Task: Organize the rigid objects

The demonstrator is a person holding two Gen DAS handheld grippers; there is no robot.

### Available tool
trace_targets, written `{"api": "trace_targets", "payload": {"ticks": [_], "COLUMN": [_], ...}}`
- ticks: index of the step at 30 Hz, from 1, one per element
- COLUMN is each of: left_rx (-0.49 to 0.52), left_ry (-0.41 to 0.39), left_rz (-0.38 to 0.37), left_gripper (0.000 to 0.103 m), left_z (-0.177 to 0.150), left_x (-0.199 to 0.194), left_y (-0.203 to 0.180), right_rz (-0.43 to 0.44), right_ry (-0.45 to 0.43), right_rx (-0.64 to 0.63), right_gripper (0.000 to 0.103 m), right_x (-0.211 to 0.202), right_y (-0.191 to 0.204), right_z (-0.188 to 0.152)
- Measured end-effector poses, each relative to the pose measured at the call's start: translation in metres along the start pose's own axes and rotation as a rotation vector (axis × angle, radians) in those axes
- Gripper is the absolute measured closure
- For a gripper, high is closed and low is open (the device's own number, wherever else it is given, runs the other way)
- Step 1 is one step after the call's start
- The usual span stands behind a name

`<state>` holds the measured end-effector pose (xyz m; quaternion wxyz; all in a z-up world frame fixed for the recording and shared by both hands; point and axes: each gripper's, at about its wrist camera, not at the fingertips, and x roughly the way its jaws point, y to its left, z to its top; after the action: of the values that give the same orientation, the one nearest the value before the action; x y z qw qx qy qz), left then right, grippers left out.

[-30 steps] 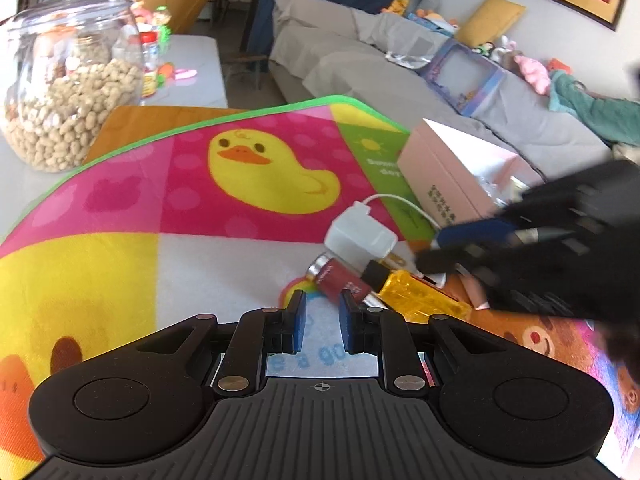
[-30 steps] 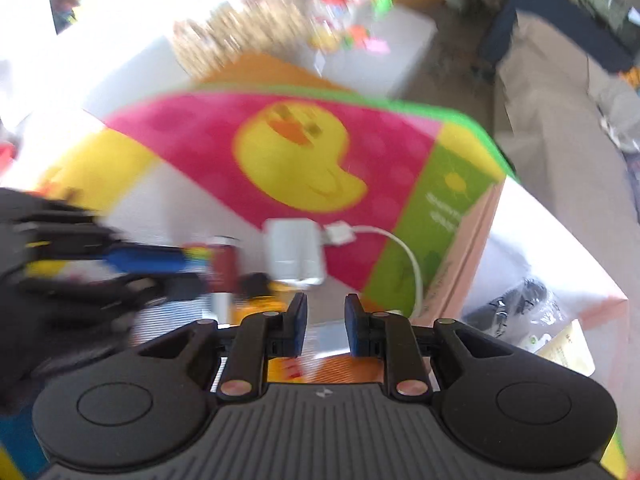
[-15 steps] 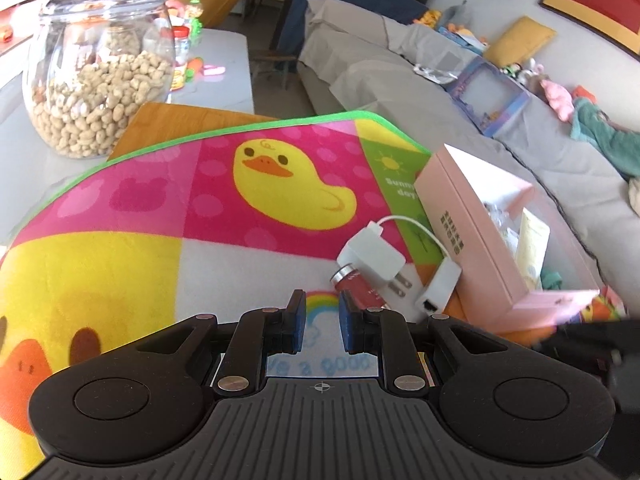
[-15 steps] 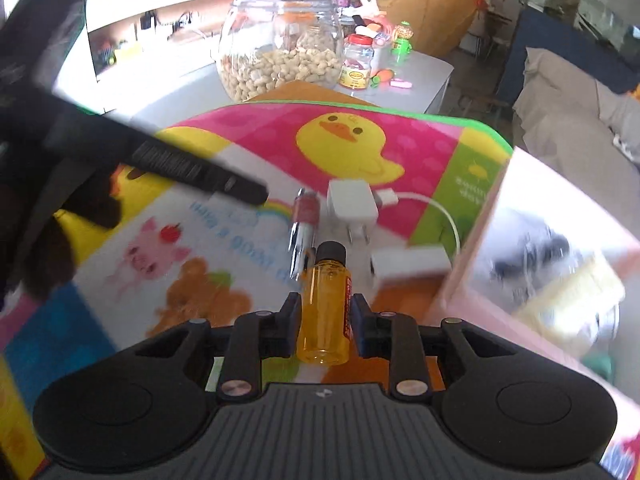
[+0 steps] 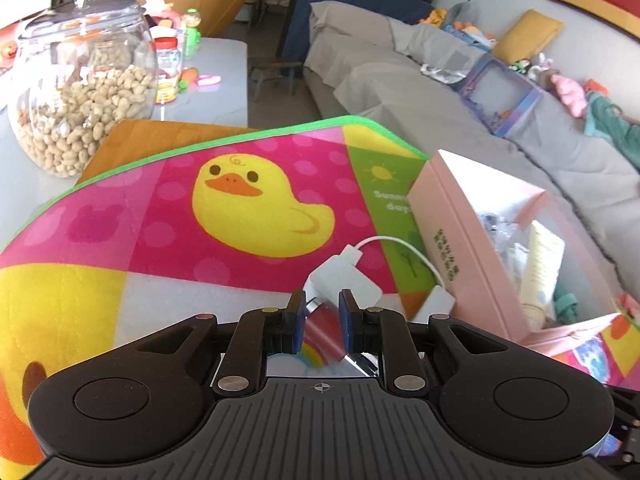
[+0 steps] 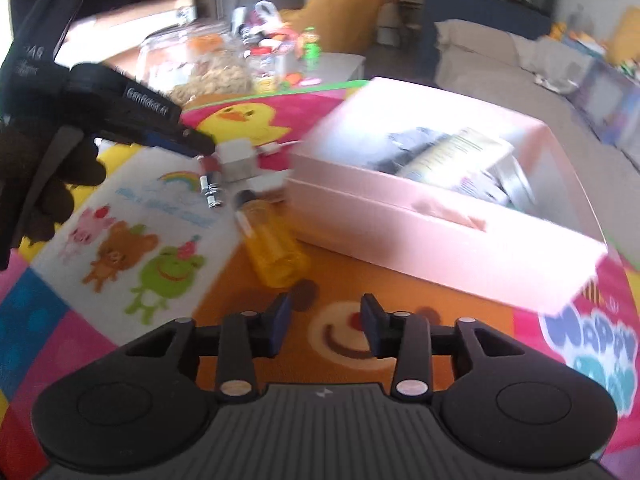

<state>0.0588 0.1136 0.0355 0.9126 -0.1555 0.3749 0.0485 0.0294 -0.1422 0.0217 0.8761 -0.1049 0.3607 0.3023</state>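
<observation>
Down low over the middle of the play mat (image 5: 160, 220): left gripper (image 5: 322, 312), held in a dark-gloved hand (image 6: 40, 168), jaws drawn together to a narrow slot. Showing through that slot, a red-and-silver tube (image 5: 324, 326), blurred; cannot tell whether the pads actually press on it or merely frame it from above. Just beyond the tube, toward the mat's far edge, a white charger (image 5: 340, 280), with its thin white cable (image 5: 400, 242) looping toward the mat's right edge. Beside the charger, touching the box wall, a small white adapter (image 5: 438, 300).

Nearer the mat's front edge: right gripper (image 6: 326, 316), jaws apart and just now spreading wider, with nothing between them but the printed smiley face. Ahead of its fingertips and slightly left, clear of both pads, a yellow bottle (image 6: 274, 248) with a black cap, lying on its side on the orange patch, cap pointing away.

Along the mat's right edge: an open pink box (image 6: 400, 208), already holding a pale tube and some dark, indistinct items. Off the mat's far left corner, on the grey tabletop, a lidded glass jar of peanuts (image 5: 84, 92).
</observation>
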Motion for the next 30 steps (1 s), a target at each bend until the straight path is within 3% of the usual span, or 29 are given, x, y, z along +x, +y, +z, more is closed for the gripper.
{"api": "trace_targets", "payload": {"ticks": [4, 8, 14, 19, 24, 30], "left_rx": [0.046, 0.12, 0.23, 0.231, 0.18, 0.217], "left_ry": [-0.007, 0.013, 0.031, 0.024, 0.099, 0.071], "left_rz": [0.035, 0.011, -0.005, -0.028, -0.078, -0.055], "left_gripper": [0.081, 0.078, 0.078, 0.079, 0.079, 0.077], "left_z": [-0.002, -0.008, -0.022, -0.028, -0.034, -0.037], "left_x": [0.004, 0.0, -0.006, -0.026, -0.027, -0.016], "left_y": [-0.007, -0.015, -0.033, -0.032, -0.031, -0.046], "right_rz": [0.002, -0.009, -0.017, -0.019, -0.02, -0.034], "right_ry": [-0.031, -0.068, -0.076, -0.079, -0.078, -0.078], "right_rx": [0.031, 0.008, 0.012, 0.013, 0.006, 0.005], "right_gripper": [0.054, 0.045, 0.042, 0.042, 0.039, 0.037], "right_x": [0.002, 0.003, 0.0, 0.001, 0.002, 0.001], "right_y": [-0.008, -0.005, -0.005, -0.005, -0.002, 0.0], "right_z": [-0.006, -0.013, -0.012, -0.013, -0.013, -0.014]}}
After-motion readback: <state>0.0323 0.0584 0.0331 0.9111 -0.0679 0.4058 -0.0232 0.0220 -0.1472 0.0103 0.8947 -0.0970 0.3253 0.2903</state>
